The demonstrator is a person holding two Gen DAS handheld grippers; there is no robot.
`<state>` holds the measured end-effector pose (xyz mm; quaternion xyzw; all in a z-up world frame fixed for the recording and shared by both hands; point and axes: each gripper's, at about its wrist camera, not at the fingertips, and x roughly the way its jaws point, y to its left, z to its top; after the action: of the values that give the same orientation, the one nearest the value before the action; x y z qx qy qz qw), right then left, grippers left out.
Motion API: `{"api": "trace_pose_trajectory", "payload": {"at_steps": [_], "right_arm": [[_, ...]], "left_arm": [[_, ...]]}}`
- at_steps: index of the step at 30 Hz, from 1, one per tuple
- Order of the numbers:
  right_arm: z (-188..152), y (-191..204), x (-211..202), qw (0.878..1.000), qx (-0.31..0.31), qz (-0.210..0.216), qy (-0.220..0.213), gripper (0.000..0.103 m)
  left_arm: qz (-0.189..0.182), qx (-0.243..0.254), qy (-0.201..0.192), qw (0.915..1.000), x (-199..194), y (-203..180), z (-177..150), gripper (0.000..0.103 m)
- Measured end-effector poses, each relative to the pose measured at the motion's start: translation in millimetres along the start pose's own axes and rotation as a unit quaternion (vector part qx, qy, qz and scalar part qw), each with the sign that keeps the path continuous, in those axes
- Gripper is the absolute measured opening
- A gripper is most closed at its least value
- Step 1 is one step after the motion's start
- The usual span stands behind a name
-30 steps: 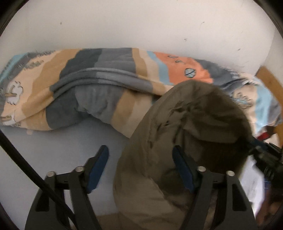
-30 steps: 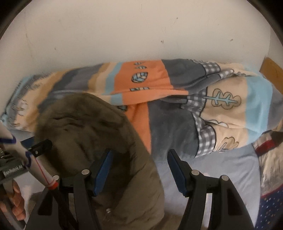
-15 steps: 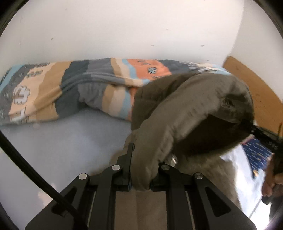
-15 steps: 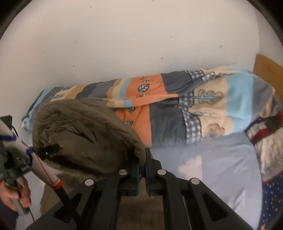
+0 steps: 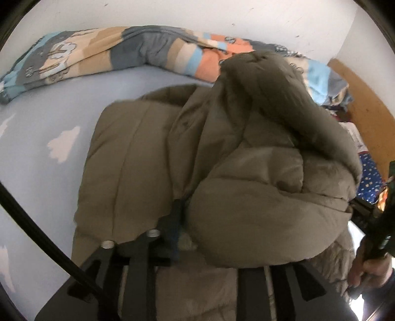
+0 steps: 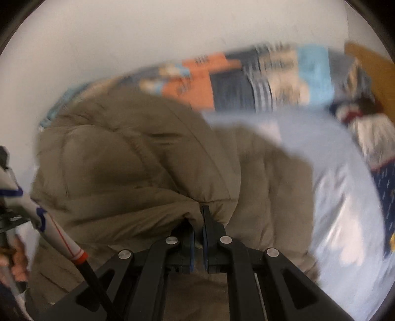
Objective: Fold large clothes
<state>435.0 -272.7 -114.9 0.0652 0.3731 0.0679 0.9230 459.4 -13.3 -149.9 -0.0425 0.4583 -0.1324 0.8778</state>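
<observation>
Right wrist view, right claw (image 6: 197,237) pinching olive jacket (image 6: 138,158)

Plain white wall (image 5: 172,14), pale blue bed sheet (image 5: 37,118) with white cloud shapes, striped patterned blanket (image 5: 153,49) bunched along wall, wooden headboard (image 5: 370,118)

Striped patchwork blanket (image 5: 153,53) bunched along white wall (image 5: 172,14), pale blue sheet (image 5: 37,138) w/ cloud print (wooden board (image 5: 365,103) far right)

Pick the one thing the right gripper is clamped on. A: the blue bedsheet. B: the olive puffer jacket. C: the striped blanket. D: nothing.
B: in the right wrist view, the right gripper has its blue pads pinched together on a fold of the olive puffer jacket.
</observation>
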Motion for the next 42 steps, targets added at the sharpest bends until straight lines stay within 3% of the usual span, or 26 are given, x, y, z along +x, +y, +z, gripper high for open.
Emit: {"api": "trace_pose_trajectory", "payload": {"at_steps": [5,11,13,17,19,21,23,28,32,34,37,42], "right_arm": [[-19.6,0.7,18.0,1.000,0.006,-0.012,0.001,0.006],[-22.4,2.7,15.9,1.000,-0.004,-0.031,-0.006,0.006],[-24.1,3.9,14.5,0.999,-0.007,-0.038,-0.010,0.006],[-26.4,6.0,-2.3,0.999,-0.010,-0.042,-0.020,0.009],[-26.7,6.9,-13.0,0.999,-0.018,-0.040,-0.020,0.013],[-30.9,7.7,-28.8,0.998,-0.036,-0.048,-0.016,0.026],[-35.9,4.8,-40.3,0.998,-0.037,-0.049,-0.009,0.026],[-36.7,-4.5,-74.8,0.999,-0.003,-0.018,-0.034,0.026],[-9.3,-0.6,-85.8,0.997,0.040,0.024,-0.067,0.028],[5.4,1.7,-79.1,0.995,0.049,0.038,-0.073,0.032],[23.0,9.1,-57.8,0.995,0.047,0.030,-0.079,0.055],[25.2,15.8,-6.8,0.998,0.043,0.014,-0.037,0.058]], "left_arm": [[0.009,0.011,-0.003,0.9999,-22.8,2.0,-10.2,0.046],[-0.002,0.023,0.018,0.9996,-50.3,15.4,-31.6,0.046],[0.013,0.031,0.007,0.9994,-63.8,16.7,-38.6,0.046],[0.004,0.033,-0.010,0.9994,-86.8,14.0,-37.6,0.046],[-0.001,0.038,-0.018,0.9991,-93.8,8.0,-31.4,0.046],[-0.004,0.049,-0.025,0.9985,-96.8,1.8,-24.7,0.046],[-0.004,0.062,-0.031,0.9976,-97.2,-6.2,-19.1,0.046],[-0.015,0.074,-0.042,0.9963,-86.3,-33.3,2.1,0.047],[-0.006,0.083,-0.055,0.9950,-74.7,-60.0,31.8,0.048],[-0.006,0.084,-0.053,0.9951,-62.7,-68.3,47.2,0.049],[0.000,0.076,-0.045,0.9960,-32.3,-74.1,64.3,0.050],[0.022,0.062,-0.003,0.9979,25.4,-65.9,58.3,0.050]]}}
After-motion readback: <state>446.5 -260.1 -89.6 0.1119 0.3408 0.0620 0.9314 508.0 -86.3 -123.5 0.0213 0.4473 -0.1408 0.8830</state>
